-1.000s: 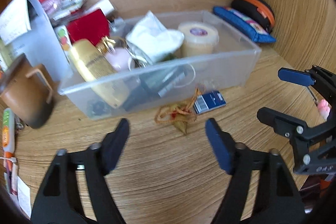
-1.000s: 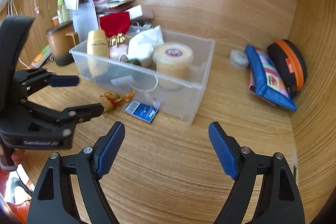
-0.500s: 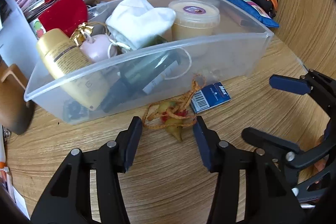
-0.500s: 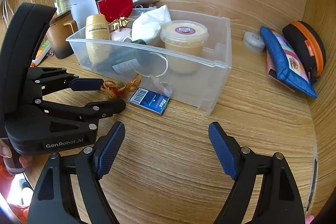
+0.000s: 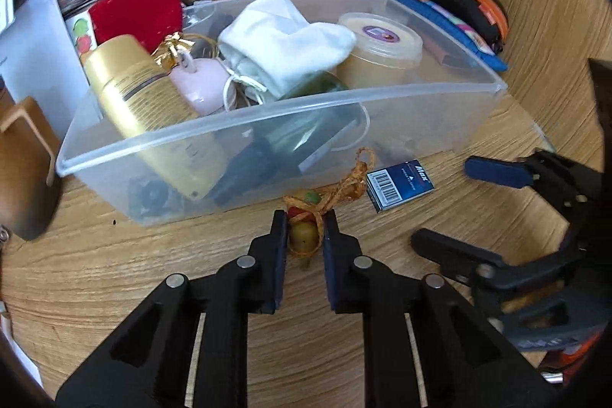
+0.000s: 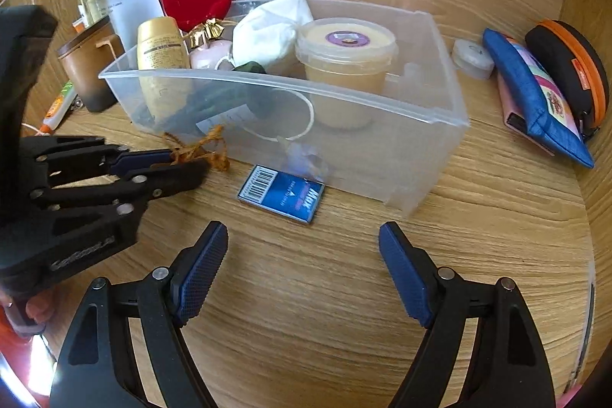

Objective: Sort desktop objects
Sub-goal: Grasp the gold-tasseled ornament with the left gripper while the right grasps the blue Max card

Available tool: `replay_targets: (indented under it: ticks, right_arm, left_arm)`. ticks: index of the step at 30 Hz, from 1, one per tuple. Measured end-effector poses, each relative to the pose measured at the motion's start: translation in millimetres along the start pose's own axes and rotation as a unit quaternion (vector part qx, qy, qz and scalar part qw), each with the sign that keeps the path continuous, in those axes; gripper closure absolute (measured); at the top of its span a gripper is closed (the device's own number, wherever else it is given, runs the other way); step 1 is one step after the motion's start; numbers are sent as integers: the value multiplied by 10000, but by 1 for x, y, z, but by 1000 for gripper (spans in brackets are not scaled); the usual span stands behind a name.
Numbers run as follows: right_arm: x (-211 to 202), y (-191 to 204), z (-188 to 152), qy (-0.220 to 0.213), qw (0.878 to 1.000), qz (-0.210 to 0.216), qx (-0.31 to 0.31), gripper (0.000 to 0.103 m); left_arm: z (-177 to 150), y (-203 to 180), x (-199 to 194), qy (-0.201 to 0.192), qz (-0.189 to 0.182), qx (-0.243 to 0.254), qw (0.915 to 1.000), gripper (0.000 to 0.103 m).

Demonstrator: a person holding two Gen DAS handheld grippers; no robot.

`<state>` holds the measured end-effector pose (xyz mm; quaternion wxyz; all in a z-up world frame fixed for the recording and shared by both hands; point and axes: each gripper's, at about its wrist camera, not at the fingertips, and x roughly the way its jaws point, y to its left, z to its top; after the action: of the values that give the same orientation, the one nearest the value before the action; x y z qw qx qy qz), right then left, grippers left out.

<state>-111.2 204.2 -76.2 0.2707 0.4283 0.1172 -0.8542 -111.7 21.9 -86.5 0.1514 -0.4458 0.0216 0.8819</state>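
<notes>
a home desk nook, wood-grain on the desktop (image 6: 344, 293) and the curved walls. a clear plastic bin (image 6: 440, 125) of toiletries sits mid-desk, pouches (image 6: 535, 90) in the far right corner, papers and a mug (image 6: 88, 71) (brown) along the left edge.

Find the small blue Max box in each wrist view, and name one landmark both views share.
Left wrist: the blue Max box lies right of centre on the desk, before the clear plastic bin.
Right wrist: the box lies at centre, against the bin's front wall.
Shared landmark: the lidded cream tub inside the bin.
</notes>
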Motion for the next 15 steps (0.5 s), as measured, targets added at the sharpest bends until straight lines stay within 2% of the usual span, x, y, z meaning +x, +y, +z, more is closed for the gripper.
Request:
replay_targets:
  ticks: [7, 12, 14, 15]
  right_arm:
    - [15, 20, 14, 185, 9993, -297, 147, 27]
    - [19, 28, 20, 78, 9983, -515, 275, 31]
    - [18, 27, 21, 28, 9979, -552, 336, 43]
    - [18, 27, 22, 27, 9977, -582, 347, 45]
  left_arm:
    - [-6, 17, -21, -324, -188, -67, 9993, 87]
    - [-9, 27, -24, -365, -395, -152, 9984, 87]
    - [-8, 27, -22, -366, -456, -189, 9981, 87]
    - [-9, 27, -23, -378, -488, -200, 9979, 87]
